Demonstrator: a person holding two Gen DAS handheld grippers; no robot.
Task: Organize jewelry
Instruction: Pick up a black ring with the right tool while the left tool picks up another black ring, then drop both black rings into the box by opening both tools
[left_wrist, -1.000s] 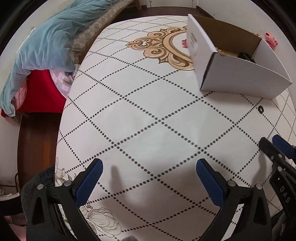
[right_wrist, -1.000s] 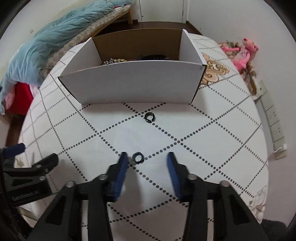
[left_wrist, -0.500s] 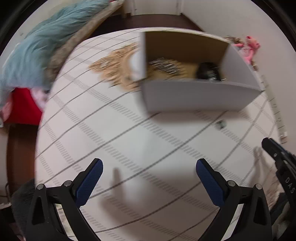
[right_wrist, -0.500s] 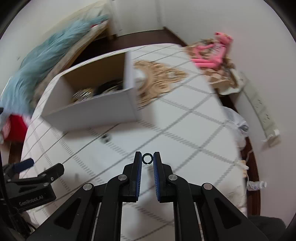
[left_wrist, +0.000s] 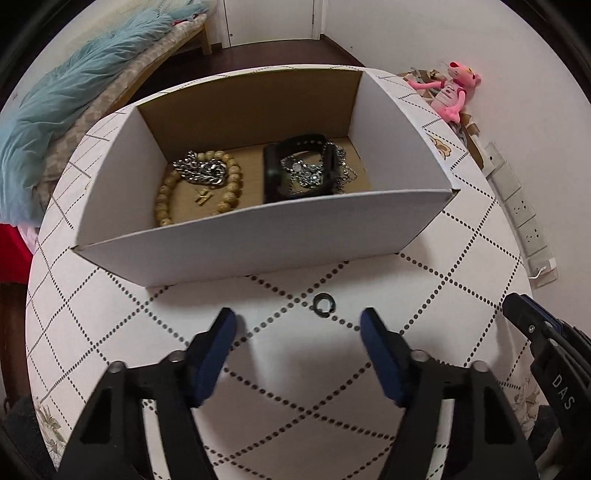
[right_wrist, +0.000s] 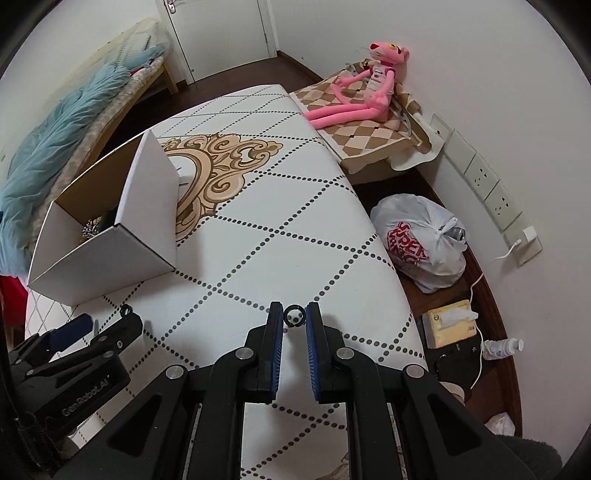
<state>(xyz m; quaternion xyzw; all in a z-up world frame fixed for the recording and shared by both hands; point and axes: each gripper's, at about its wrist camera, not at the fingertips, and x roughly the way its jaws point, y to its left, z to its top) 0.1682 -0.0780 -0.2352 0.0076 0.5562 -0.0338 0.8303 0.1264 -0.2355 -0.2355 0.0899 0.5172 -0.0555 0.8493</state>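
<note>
A small black metal ring (right_wrist: 294, 316) is pinched upright between the right gripper (right_wrist: 294, 318) fingertips above the patterned tabletop (right_wrist: 280, 229), presumably bound for the white cardboard box (left_wrist: 258, 240), while the left gripper (left_wrist: 297, 325), jaws just closing but apart, straddles a 2nd black ring (left_wrist: 322, 302) lying before the box's front wall.

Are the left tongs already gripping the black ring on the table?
No: the left tongs, which have just been closing, stand open, and the black ring lies untouched on the table ahead of them.
</note>
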